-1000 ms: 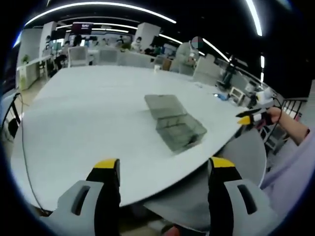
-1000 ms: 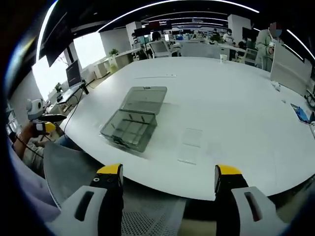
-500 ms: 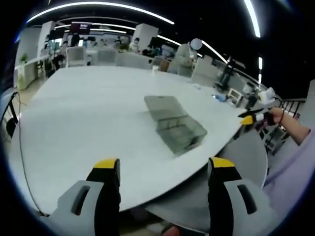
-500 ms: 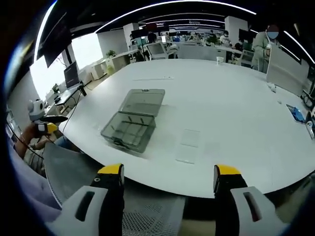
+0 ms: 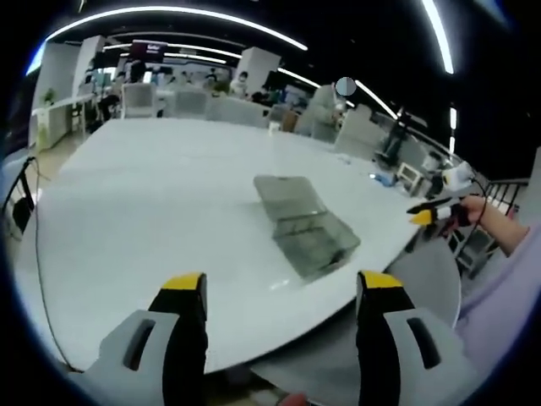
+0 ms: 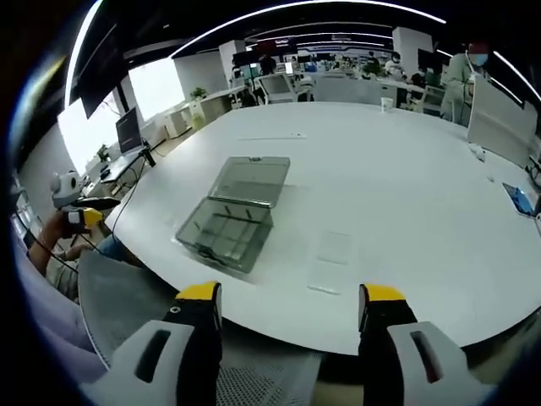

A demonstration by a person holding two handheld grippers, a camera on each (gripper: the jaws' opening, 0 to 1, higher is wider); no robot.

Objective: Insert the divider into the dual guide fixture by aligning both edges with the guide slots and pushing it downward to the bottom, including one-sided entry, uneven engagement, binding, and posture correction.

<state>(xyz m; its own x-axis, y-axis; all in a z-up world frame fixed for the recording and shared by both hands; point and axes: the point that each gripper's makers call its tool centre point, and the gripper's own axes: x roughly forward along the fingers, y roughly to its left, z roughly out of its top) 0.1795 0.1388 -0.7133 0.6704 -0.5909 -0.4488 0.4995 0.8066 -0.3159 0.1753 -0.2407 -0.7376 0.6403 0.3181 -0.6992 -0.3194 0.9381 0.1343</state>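
Observation:
A smoky translucent box [image 6: 230, 218] with guide ribs inside and its lid laid open lies on the white round table [image 6: 406, 169]. The same box [image 5: 306, 227] sits ahead of my left gripper [image 5: 282, 286], which is open and holds nothing, back over the table's near edge. My right gripper [image 6: 290, 294] is also open and holds nothing, hovering off the table edge. Two clear flat divider sheets [image 6: 334, 247] lie on the table right of the box. Each gripper appears in the other's view, held in a hand: the right gripper [image 5: 433, 211] and the left gripper [image 6: 78, 213].
A grey mesh chair back [image 6: 118, 292] stands at the table edge between the grippers. A cable [image 5: 38, 254] runs along the table's left side. Desks, chairs and people fill the office behind. A blue item [image 6: 522, 199] lies at the far right of the table.
Both views have shifted slightly toward the table, so the box looks a little nearer. The right gripper's jaws stand a little closer together. Nothing on the table has moved.

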